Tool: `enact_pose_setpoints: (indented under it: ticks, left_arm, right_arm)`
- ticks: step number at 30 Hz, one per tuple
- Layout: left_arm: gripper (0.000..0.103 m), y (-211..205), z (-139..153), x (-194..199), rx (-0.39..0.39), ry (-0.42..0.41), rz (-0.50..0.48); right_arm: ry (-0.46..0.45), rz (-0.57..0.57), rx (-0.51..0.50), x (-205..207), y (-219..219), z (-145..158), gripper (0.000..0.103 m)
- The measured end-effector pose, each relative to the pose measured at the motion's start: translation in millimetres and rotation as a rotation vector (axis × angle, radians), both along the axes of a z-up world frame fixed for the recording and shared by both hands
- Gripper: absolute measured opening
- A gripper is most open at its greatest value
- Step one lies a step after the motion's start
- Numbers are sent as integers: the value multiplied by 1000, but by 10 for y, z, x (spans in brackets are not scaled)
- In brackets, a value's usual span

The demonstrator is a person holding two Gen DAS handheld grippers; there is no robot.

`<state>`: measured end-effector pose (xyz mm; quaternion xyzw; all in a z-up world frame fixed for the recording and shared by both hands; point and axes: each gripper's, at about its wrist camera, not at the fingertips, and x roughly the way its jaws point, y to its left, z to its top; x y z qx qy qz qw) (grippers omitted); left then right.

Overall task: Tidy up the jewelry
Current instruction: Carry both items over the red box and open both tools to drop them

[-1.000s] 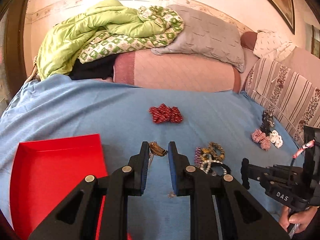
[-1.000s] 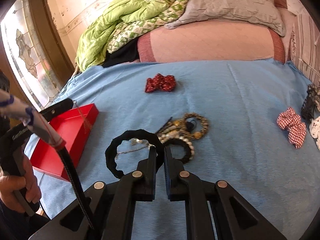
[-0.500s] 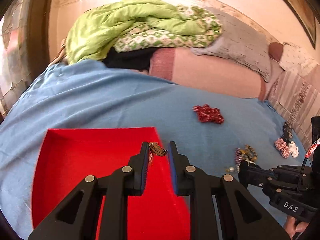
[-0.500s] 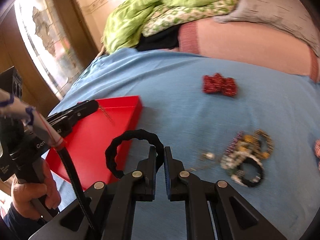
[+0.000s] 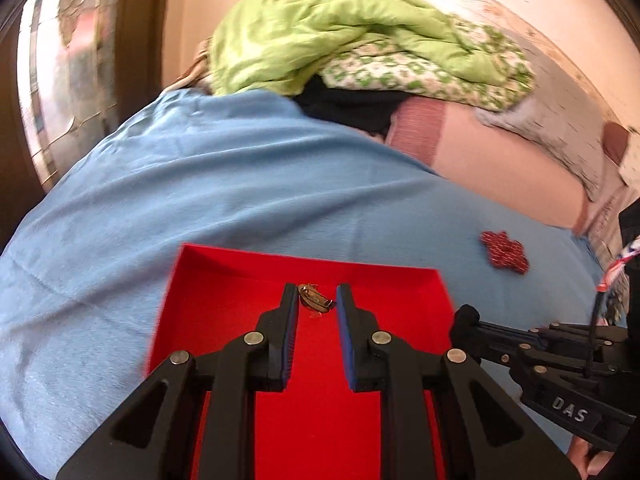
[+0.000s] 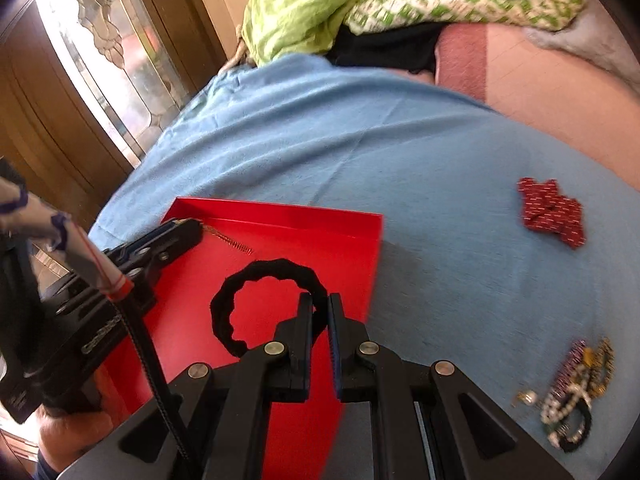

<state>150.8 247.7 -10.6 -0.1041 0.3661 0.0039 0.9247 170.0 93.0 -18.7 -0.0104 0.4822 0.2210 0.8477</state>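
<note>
A red tray (image 5: 224,304) lies on the blue bedsheet and also shows in the right wrist view (image 6: 280,236). My left gripper (image 5: 317,300) hangs over the tray with a small gold clasp piece (image 5: 314,298) between its fingertips; a thin chain (image 6: 230,238) trails from it onto the tray floor. My right gripper (image 6: 319,305) is shut on a black ruffled hair band (image 6: 256,276) and holds it above the tray. A pile of bead bracelets (image 6: 576,392) lies on the sheet at the lower right.
A red patterned scrunchie (image 5: 505,249) lies on the sheet right of the tray, seen also in the right wrist view (image 6: 554,213). A green quilt (image 5: 340,36) and pillows are heaped at the bed's far end. A wooden door with glass (image 6: 108,60) stands left.
Both grippers have swung left from the jewelry pile to over the red tray, each carrying its item. The left gripper's jaws look slightly wider than before.
</note>
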Motion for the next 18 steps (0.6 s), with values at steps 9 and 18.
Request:
enact_pose_setpoints:
  ticks: [9, 18]
  left_arm:
    - [18, 149, -179, 106, -46, 72, 50]
    - [19, 63, -217, 141, -42, 97, 43]
  right_arm:
    - [55, -11, -84, 417, 372, -327, 9]
    - [66, -34, -118, 551, 430, -476, 9]
